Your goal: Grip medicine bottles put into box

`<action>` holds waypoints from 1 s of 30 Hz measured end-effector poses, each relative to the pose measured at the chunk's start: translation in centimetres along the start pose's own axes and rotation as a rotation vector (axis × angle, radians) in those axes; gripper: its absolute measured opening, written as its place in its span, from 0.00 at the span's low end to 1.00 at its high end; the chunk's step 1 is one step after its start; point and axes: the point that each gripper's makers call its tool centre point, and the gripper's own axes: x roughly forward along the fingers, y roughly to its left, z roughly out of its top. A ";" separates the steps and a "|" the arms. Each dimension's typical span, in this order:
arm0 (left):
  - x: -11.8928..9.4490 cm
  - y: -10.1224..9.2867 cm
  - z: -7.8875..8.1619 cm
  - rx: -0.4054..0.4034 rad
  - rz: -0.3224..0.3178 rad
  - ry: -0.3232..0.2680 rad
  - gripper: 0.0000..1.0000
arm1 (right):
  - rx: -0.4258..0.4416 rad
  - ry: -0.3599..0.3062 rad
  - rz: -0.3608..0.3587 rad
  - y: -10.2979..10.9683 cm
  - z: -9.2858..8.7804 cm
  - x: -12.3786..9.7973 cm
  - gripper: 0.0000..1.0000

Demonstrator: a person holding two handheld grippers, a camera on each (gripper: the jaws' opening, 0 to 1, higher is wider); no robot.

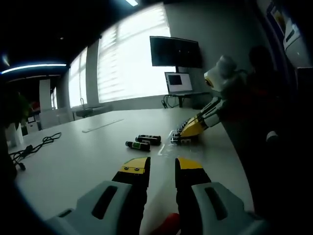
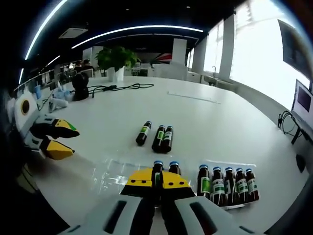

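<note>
Three dark medicine bottles (image 2: 159, 137) with blue caps lie loose on the white table (image 2: 98, 122). Several more stand in a row (image 2: 227, 183) in a clear plastic box (image 2: 115, 169). My right gripper (image 2: 158, 179) is shut on an upright bottle (image 2: 157, 166) at the box, with another bottle (image 2: 174, 168) just beside it. From the left gripper view, the loose bottles (image 1: 148, 139) lie ahead of my left gripper (image 1: 162, 166), which is open and holds nothing. The right gripper (image 1: 188, 131) reaches down to the table at the right. The left gripper (image 2: 55, 139) hovers open at the far left.
Cables (image 1: 34, 147) trail over the table's left side. A laptop (image 1: 178, 82) and a wall screen (image 1: 176, 51) stand beyond the far edge. A plant (image 2: 115, 58) and small items (image 2: 80, 85) sit at the table's far end. A person's dark sleeve (image 1: 264, 112) fills the right.
</note>
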 end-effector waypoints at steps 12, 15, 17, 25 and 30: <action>0.0 -0.1 0.1 0.000 -0.004 -0.006 0.14 | -0.016 0.064 0.023 0.1 -1.7 -1.6 0.00; 0.0 -0.1 0.1 0.000 -0.006 -0.004 0.14 | -0.018 0.076 0.028 0.3 -1.8 -1.6 0.00; 0.0 -0.1 0.1 -0.001 -0.006 -0.005 0.14 | -0.028 0.105 0.027 0.4 -2.2 -1.4 0.00; 0.0 -0.1 0.2 -0.002 -0.005 -0.009 0.14 | -0.036 0.128 0.022 0.4 -2.3 -1.1 0.00; -0.1 -0.1 0.2 -0.002 -0.007 -0.010 0.14 | -0.002 0.120 0.018 -0.3 -2.9 -0.3 0.00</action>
